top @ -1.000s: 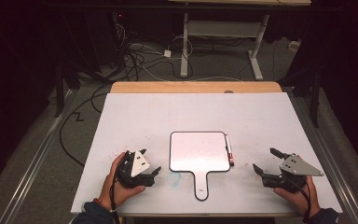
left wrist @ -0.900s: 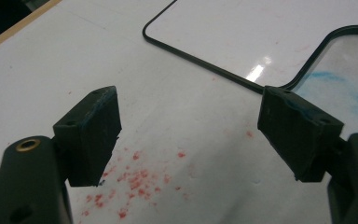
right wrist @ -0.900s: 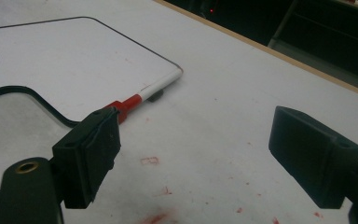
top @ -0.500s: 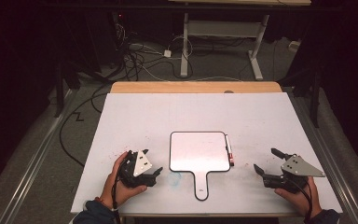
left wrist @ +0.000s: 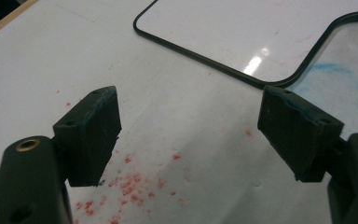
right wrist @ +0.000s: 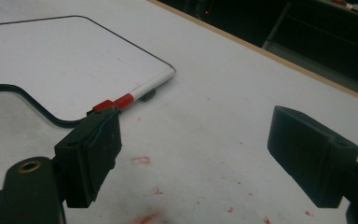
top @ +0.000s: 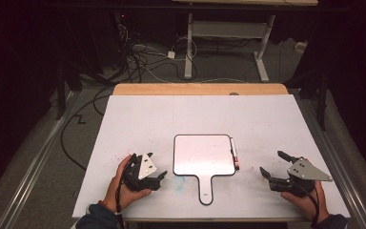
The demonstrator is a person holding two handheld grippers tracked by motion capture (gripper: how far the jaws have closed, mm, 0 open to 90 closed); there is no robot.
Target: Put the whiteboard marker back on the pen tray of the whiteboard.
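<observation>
Left tongs (top: 148, 177): jaws wide, empty, resting just left of the whiteboard's handle, likely staged for an approach.
Right tongs (top: 272, 167): jaws wide, empty, right of the whiteboard, aimed at the marker.
Whiteboard (top: 202, 155): flat on the surface (top: 138, 119), handle toward the person, within reach.
Marker (top: 233, 153): touching the whiteboard's right edge, probably the pick target.

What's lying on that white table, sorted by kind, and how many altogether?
Black-framed paddle-shaped whiteboard with a handle: 1
White marker with a red cap: 1
Hand-held black two-jaw grippers: 2, left gripper and right gripper
Total: 4
</observation>
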